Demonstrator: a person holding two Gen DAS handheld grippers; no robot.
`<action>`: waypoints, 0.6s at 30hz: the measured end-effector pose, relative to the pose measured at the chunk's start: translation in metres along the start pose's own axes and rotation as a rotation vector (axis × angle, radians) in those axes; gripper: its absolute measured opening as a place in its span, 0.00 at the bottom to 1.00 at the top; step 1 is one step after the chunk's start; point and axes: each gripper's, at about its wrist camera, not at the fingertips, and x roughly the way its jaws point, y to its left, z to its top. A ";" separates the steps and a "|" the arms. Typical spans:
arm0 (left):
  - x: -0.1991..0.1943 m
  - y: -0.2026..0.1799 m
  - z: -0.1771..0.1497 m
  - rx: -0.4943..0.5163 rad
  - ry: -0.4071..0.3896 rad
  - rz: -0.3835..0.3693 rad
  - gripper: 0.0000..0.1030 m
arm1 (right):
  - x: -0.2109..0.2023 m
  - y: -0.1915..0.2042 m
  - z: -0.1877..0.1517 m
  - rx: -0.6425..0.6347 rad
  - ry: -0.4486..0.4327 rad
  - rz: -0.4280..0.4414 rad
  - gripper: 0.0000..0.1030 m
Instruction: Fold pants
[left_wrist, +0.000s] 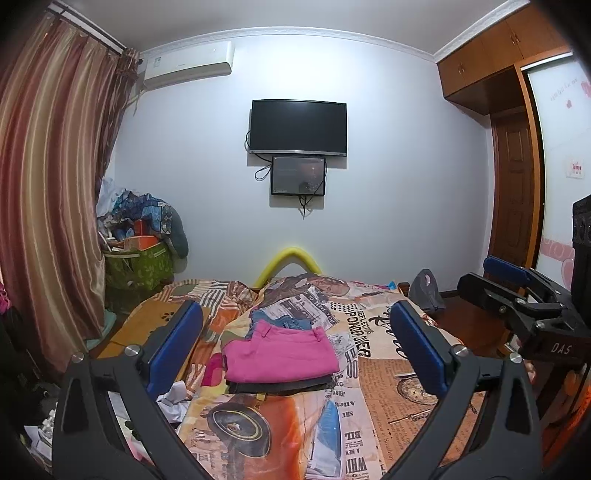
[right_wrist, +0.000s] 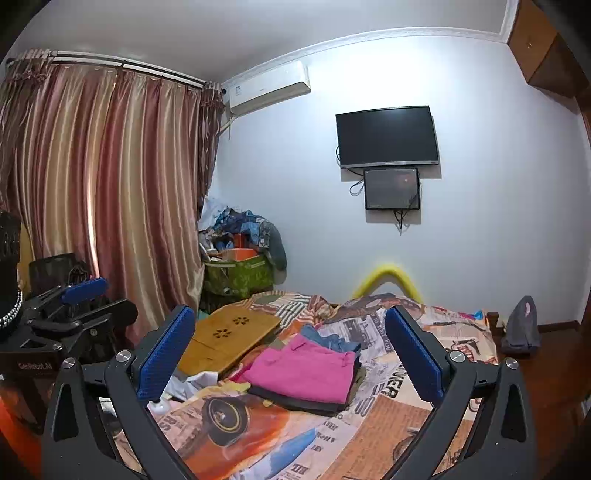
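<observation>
- Pants (left_wrist: 282, 350), pink, lie folded atop a clothing stack on the bed (left_wrist: 388, 384).
- I see left claw (left_wrist: 295, 347) and right claw (right_wrist: 291, 354) both spread wide, empty.

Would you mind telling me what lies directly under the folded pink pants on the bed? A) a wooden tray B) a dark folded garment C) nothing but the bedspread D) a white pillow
B: the pink pants sit on top of a dark folded garment, whose edge shows beneath them in both wrist views, all resting on the printed bedspread.
</observation>
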 end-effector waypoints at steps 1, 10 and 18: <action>0.001 0.000 0.000 -0.002 0.001 -0.002 1.00 | -0.001 0.001 -0.001 -0.003 0.000 -0.002 0.99; 0.002 0.001 -0.004 -0.005 0.004 0.004 1.00 | -0.003 0.004 -0.003 -0.007 0.000 -0.006 1.00; 0.004 0.002 -0.009 -0.004 0.018 0.002 1.00 | -0.007 0.005 -0.007 -0.004 0.013 -0.012 1.00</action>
